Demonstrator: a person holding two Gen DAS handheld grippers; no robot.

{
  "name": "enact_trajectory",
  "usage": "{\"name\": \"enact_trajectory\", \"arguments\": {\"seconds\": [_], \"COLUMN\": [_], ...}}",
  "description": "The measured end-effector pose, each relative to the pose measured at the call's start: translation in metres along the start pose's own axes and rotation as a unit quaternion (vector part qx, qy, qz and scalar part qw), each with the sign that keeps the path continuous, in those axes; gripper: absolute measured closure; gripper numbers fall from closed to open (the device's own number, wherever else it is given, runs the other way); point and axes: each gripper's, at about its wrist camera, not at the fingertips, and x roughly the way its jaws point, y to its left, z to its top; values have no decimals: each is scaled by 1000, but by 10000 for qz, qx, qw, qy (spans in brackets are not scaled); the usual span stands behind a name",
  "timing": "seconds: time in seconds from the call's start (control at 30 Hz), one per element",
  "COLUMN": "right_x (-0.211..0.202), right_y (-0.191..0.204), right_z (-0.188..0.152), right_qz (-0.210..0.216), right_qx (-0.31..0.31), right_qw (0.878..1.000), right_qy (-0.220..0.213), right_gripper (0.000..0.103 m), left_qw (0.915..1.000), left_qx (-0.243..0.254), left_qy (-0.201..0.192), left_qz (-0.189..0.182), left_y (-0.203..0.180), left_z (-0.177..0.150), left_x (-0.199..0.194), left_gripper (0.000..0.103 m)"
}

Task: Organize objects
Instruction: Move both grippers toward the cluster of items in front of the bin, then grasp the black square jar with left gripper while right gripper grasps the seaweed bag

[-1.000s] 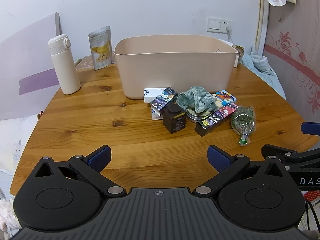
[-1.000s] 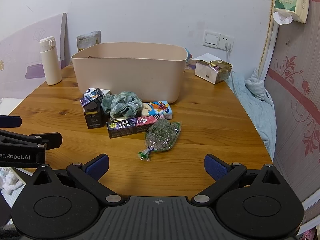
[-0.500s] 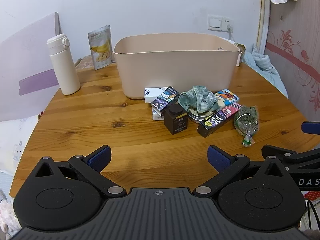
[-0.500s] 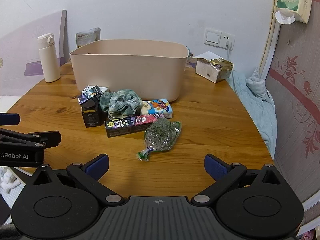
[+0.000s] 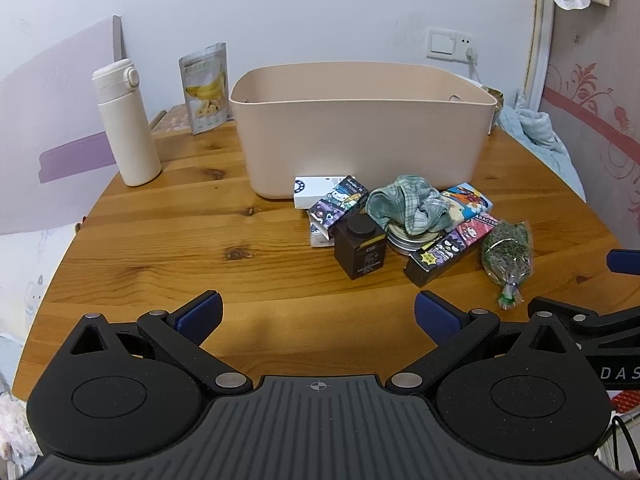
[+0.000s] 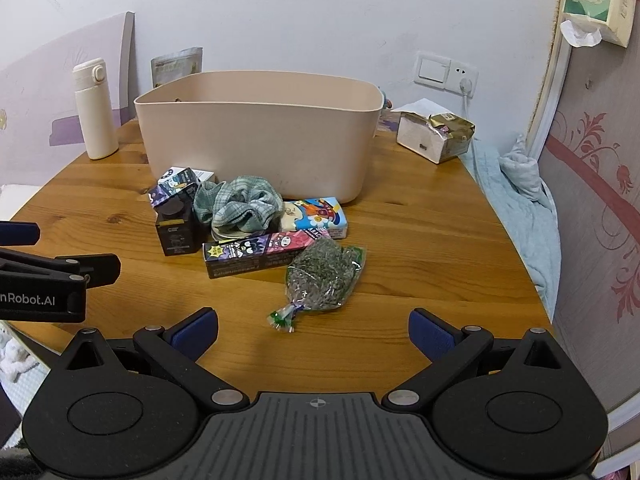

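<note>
A beige plastic bin (image 5: 360, 128) (image 6: 256, 136) stands at the back of the round wooden table (image 5: 160, 256). In front of it lies a pile: a black box (image 5: 362, 252) (image 6: 176, 228), a green checked cloth (image 5: 408, 208) (image 6: 240, 204) on a metal tin (image 5: 404, 239), cartoon-printed boxes (image 5: 452, 248) (image 6: 260, 254), and a clear bag of dried herbs (image 5: 507, 252) (image 6: 324, 276). My left gripper (image 5: 318, 316) is open, well short of the black box. My right gripper (image 6: 314, 326) is open just behind the herb bag's tied end. Nothing sits between either pair of fingers.
A white flask (image 5: 126, 124) (image 6: 95, 110) and a banana snack pouch (image 5: 204, 88) stand at the back left. A torn white carton (image 6: 436, 136) sits at the back right. A light blue cloth (image 6: 520, 200) hangs past the table's right edge, beside a patterned wall.
Both grippers have crept forward a little toward the pile, so the objects look slightly larger. Both have stayed open and nothing on the table has moved.
</note>
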Motion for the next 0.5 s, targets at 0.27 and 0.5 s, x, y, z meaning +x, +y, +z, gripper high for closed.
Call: {"name": "enact_trajectory", "arguments": {"seconds": [0.27,0.5], "right_x": [17,36], "right_y": [-9,-12], "right_z": [6,9], "right_qz": [29,116], "right_qx": [127,107], "right_qw": [9999,9997], "right_qy": [76,198], "right_gripper": [0,0], "left_qw": [9998,9993], "left_qx": [31,-101], "left_qy": [113,249], "left_qz": [-136,-243], "left_y": [-5,-2], "left_z": [7,13], "left_x": [18,39], "left_gripper": [0,0]}}
